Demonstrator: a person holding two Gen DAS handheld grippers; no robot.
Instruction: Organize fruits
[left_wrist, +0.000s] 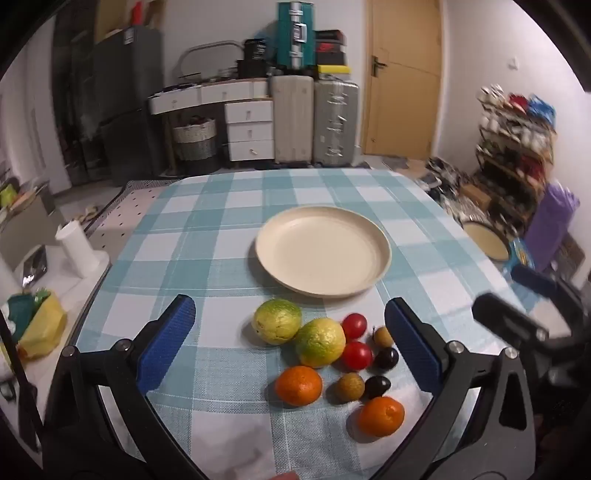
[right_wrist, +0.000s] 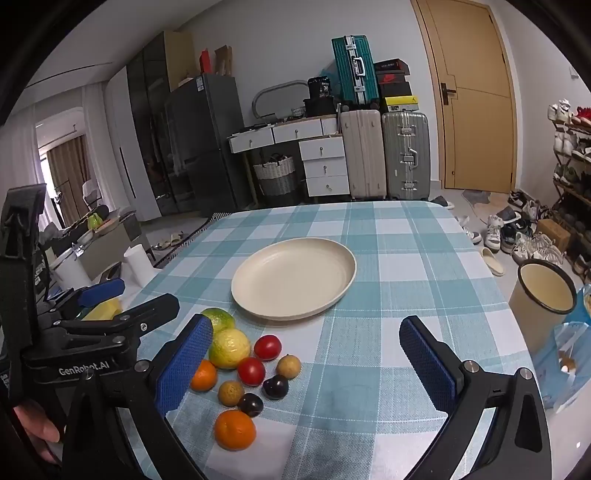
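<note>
A cream plate lies empty on the checked tablecloth. In front of it sits a cluster of fruit: two green-yellow guavas, two oranges, two red tomatoes, two dark plums and two small brown fruits. My left gripper is open and empty, hovering over the fruit. My right gripper is open and empty, to the right of the cluster. The left gripper also shows in the right wrist view.
A cream enamel mug and a blue bag stand at the table's right edge. A white roll and a yellow packet sit on a side surface to the left. Suitcases, drawers and a shoe rack stand beyond the table.
</note>
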